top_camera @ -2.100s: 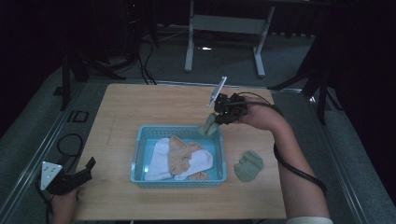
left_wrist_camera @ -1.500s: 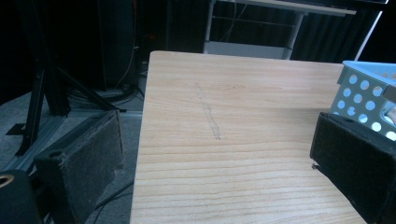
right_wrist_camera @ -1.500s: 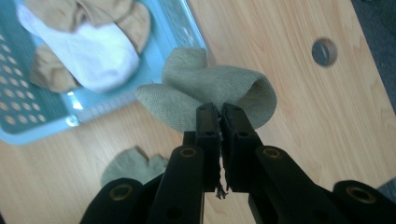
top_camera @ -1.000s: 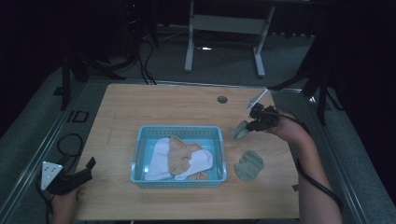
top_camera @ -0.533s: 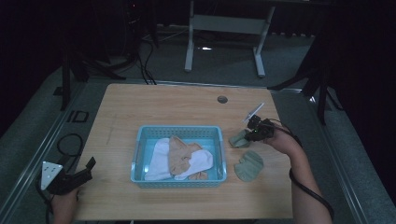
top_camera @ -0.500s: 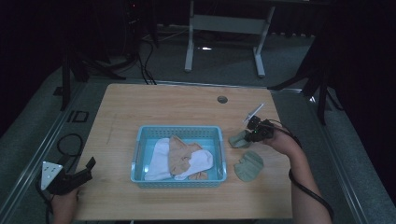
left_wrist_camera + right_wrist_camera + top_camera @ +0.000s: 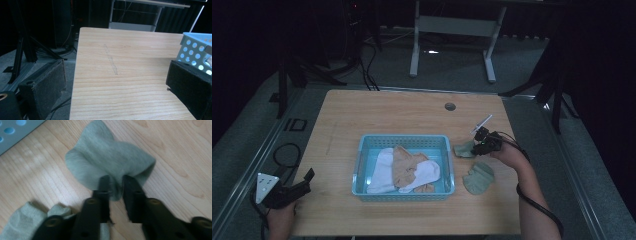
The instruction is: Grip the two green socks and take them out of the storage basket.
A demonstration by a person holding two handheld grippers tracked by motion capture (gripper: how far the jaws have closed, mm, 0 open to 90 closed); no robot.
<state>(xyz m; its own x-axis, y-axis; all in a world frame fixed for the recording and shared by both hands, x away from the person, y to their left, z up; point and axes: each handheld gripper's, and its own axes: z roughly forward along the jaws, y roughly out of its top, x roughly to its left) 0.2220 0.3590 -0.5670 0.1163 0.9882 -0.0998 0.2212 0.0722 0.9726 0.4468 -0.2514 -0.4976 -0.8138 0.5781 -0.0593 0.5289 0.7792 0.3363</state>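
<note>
Right hand-held gripper (image 7: 115,182), jaws just parting around green sock (image 7: 110,167) on bench (image 7: 175,157); fabric may snag and lift.

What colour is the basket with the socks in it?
Light blue basket, with round holes in its walls; clearest in the high view.

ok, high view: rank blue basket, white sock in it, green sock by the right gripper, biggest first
1. blue basket
2. white sock, partly covered by a tan one
3. green sock, bunched and partly hidden by the right gripper, so unsure
</note>
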